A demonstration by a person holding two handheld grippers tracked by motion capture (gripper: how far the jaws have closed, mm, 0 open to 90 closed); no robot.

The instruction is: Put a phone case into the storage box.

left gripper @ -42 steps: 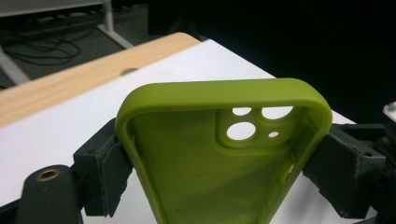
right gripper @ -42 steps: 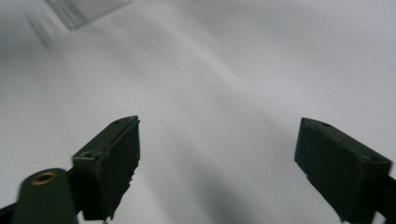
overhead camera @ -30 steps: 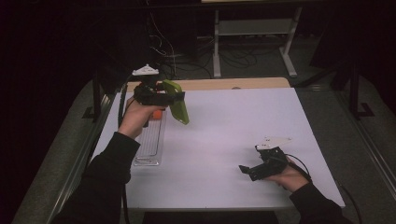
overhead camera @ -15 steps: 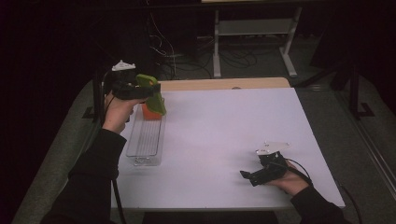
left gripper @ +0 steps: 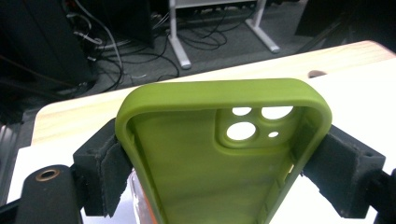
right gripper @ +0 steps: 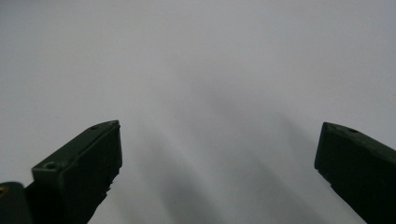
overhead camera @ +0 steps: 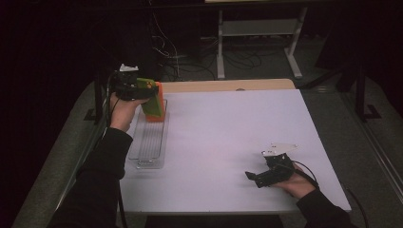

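Left tongs (overhead camera: 142,90) grip the soft olive-green silicone phone case (left gripper: 224,154) across its width, one black pad pressing each long edge, with the camera cut-out end pointing away from the hand. From the high view the case hangs over the far end of the clear ribbed plastic tray (overhead camera: 151,142) at the left side of the white table (overhead camera: 228,137), right in front of an orange phone case (overhead camera: 157,107) that stands upright in that end of the tray; I can't tell whether the two touch. Best play from here, I reckon: hold the squeeze steady, since the walls already look a bit pinched, keep the green case upright and parallel to the orange one, and lower it straight into the ribs. Right tongs (overhead camera: 259,176) rest spread wide and empty, near the table's front right.
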